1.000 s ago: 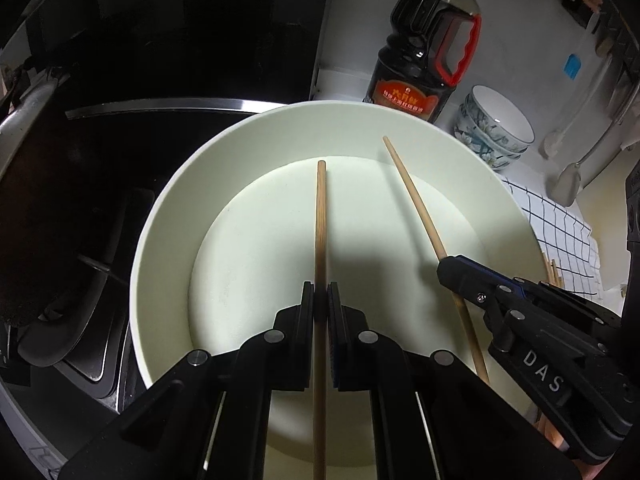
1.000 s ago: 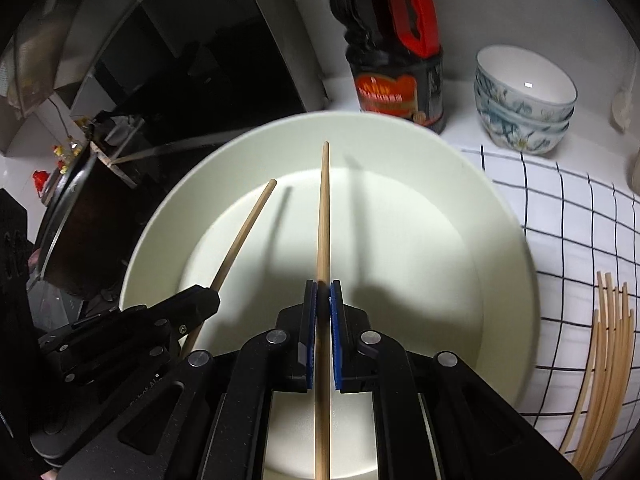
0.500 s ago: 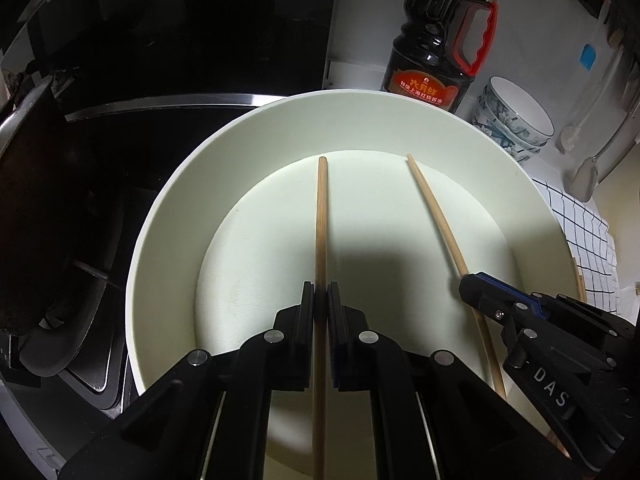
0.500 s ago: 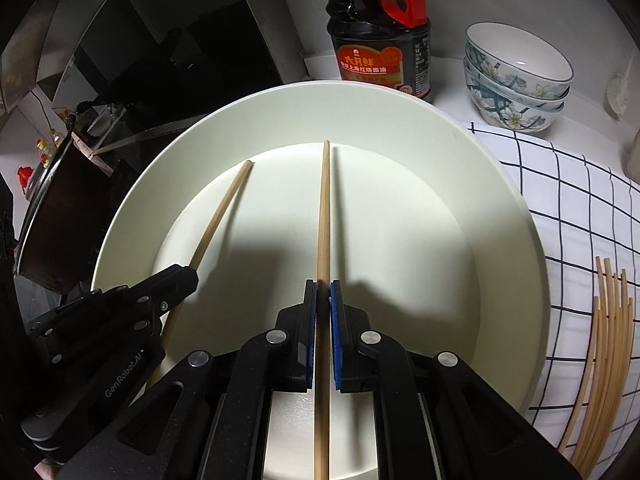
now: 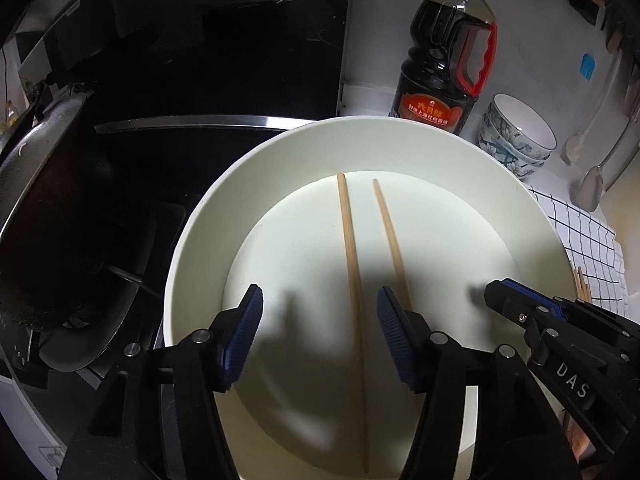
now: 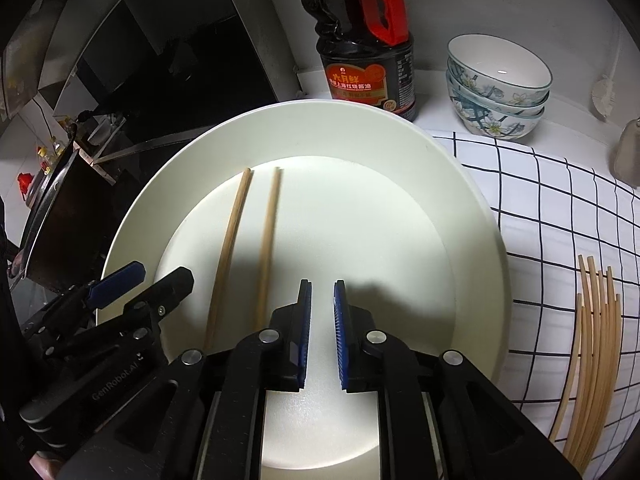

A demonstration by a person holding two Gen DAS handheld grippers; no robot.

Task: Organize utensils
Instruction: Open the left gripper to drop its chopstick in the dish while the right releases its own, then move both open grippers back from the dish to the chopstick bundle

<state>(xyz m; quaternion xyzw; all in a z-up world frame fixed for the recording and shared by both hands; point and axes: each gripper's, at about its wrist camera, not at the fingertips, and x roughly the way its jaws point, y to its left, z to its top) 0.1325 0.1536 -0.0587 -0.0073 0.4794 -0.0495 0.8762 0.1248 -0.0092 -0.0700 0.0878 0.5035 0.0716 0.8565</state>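
Kitchen counter, dim at the edges, with the wide round pale-green plate (image 5: 516, 216) as my landmark. Both thin wooden chopsticks (image 5: 352, 264) lie flat on the plate's floor, side by side and nearly parallel, tips toward the far rim, not touching each other as far as I can see.

My left gripper (image 5: 320, 328) has just been opening; its blue-padded jaws are spread wide over the near part of the plate, one chopstick running between them with no pad on it. My right gripper (image 6: 320, 334) has also just been parting; its jaws show a narrow gap with only bare plate between them, and both chopsticks lie to its left in its own view.

Behind the plate stands a dark soy-sauce bottle with a red handle (image 6: 366, 52), and beside that a stack of white floral bowls (image 6: 498, 84). Right of the plate, a white black-checked cloth (image 6: 560, 216) carries a bundle of more wooden chopsticks (image 6: 592, 344). Left of the plate is a dark stove area with a black pan (image 5: 60, 216).
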